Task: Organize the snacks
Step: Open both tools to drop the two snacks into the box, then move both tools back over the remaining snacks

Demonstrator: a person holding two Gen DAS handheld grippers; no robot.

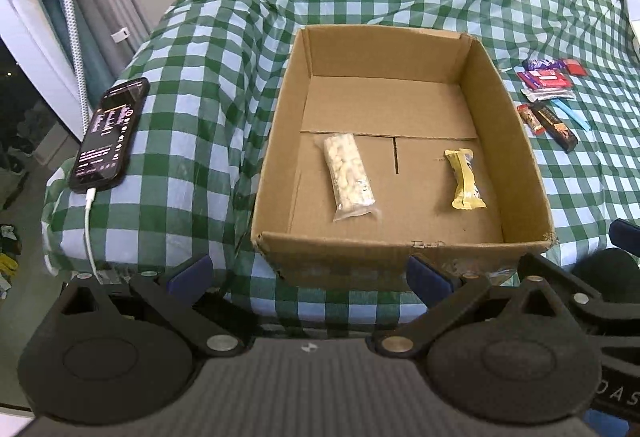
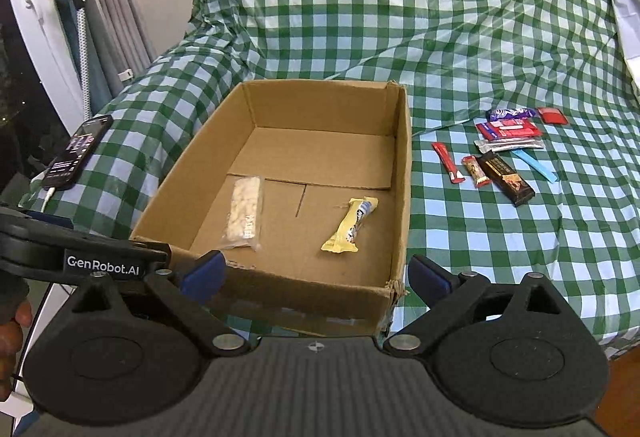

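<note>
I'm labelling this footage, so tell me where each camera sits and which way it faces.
Left wrist: on the left gripper, looking down into the cardboard box; its open fingers show.
Right wrist: on the right gripper, facing the box from its right; open fingers, the other gripper and a hand show.
Shared: box, clear nut bag, yellow bar, phone.

Right gripper (image 2: 316,273) has its blue-padded jaws spread wide with nothing between them, sitting just over the near wall of the cardboard box (image 2: 402,165); inside the box there's a clear bag of pale nuts (image 2: 245,213) on the left and a yellow bar (image 2: 350,225) on the right, well apart; out on the green checked cloth (image 2: 400,17) right of the box is a cluster of bars and sticks (image 2: 504,149); a phone (image 2: 78,151) lies far left, plugged in.
</note>
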